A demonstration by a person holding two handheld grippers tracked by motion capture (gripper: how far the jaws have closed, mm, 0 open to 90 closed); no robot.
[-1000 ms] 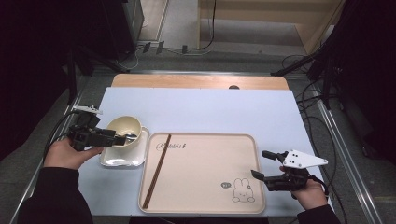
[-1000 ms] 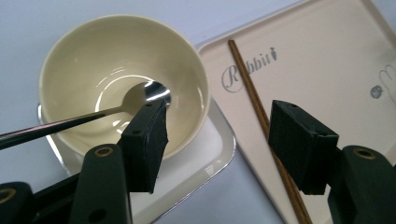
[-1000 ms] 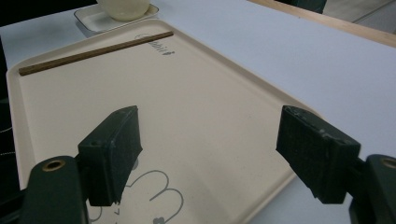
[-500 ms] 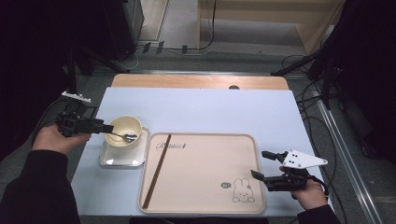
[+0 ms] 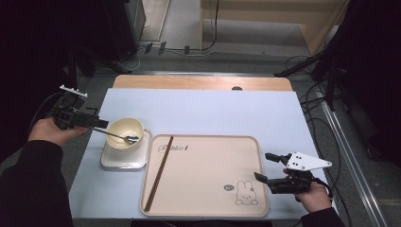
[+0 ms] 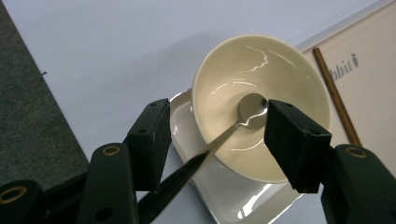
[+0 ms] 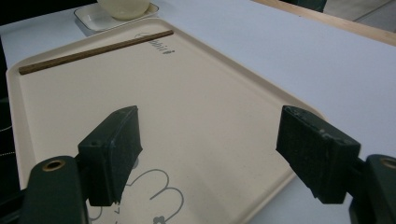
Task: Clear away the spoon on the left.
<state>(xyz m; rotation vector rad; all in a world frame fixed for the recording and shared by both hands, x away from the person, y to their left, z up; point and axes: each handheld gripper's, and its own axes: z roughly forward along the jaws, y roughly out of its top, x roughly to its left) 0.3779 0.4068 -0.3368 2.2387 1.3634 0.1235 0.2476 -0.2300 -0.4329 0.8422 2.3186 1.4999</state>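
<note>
- Spoon (image 6: 243, 119) lies in cream bowl (image 6: 261, 100), handle slanting out over the rim toward left gripper (image 5: 97, 124); jaws apart, just been closing, handle between them but untouched.
- Handle's near end drops out of frame in the left gripper view.
- Bowl sits on small white dish (image 5: 124, 158), just left of tray (image 5: 208, 175).
- Right gripper (image 5: 264, 166) hovers at tray's right edge, jaws wide, nothing between.
- Chopstick (image 5: 159, 172) lies along tray's left side.

The bowl (image 5: 125, 132) sat on the small plate (image 5: 124, 160), just left of the tray (image 5: 208, 189). The spoon (image 5: 117, 136) lay in the bowl, handle pointing left. Chopsticks (image 5: 159, 173) lay along the tray's left side.
</note>
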